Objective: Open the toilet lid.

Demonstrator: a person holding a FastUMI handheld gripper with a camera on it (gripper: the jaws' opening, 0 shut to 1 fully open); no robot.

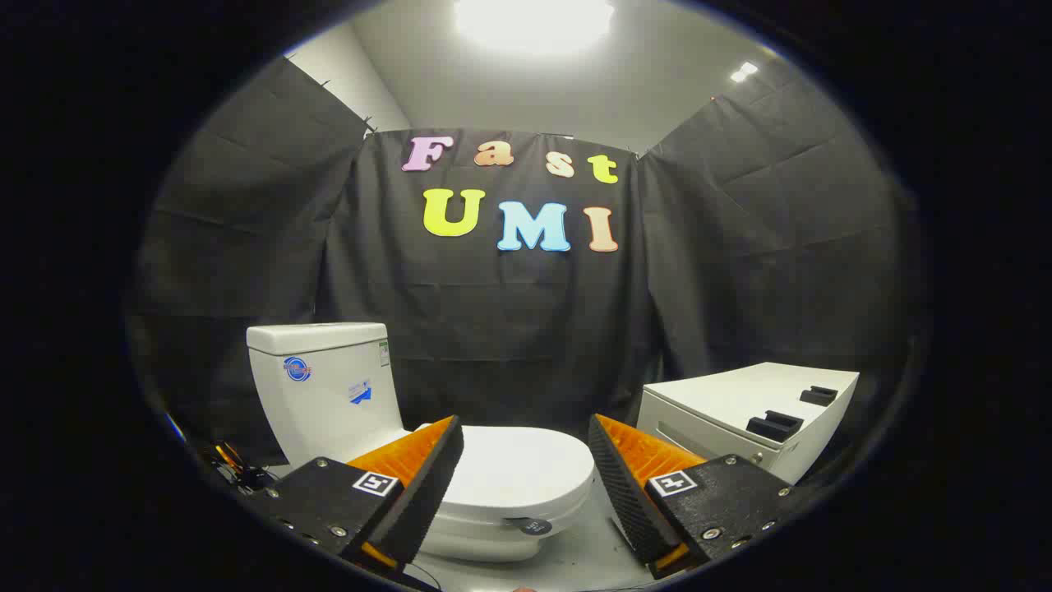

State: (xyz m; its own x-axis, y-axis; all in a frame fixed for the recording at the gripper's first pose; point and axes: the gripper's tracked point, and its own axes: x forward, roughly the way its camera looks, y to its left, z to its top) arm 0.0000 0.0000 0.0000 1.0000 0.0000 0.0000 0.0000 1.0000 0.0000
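Now | claw [526,440] spread, holds nothing | toilet lid [518,469] down, just ahead | white box [723,407] beside toilet

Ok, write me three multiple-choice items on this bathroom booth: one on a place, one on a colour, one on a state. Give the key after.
1. Where is the white box with two black clips?
A. beside the toilet, beyond one finger
B. on the cistern
C. under the lid

2. What colour is the toilet?
A. black
B. white
C. blue

3. How is the toilet lid?
A. raised against the cistern
B. taken off
C. down, shut over the bowl

Key: 1 A, the box stands apart from the bowl on the far side from the cistern. 2 B, cistern and bowl are white. 3 C, the lid lies flat just beyond the gripper, whose fingers are spread open and grip nothing.
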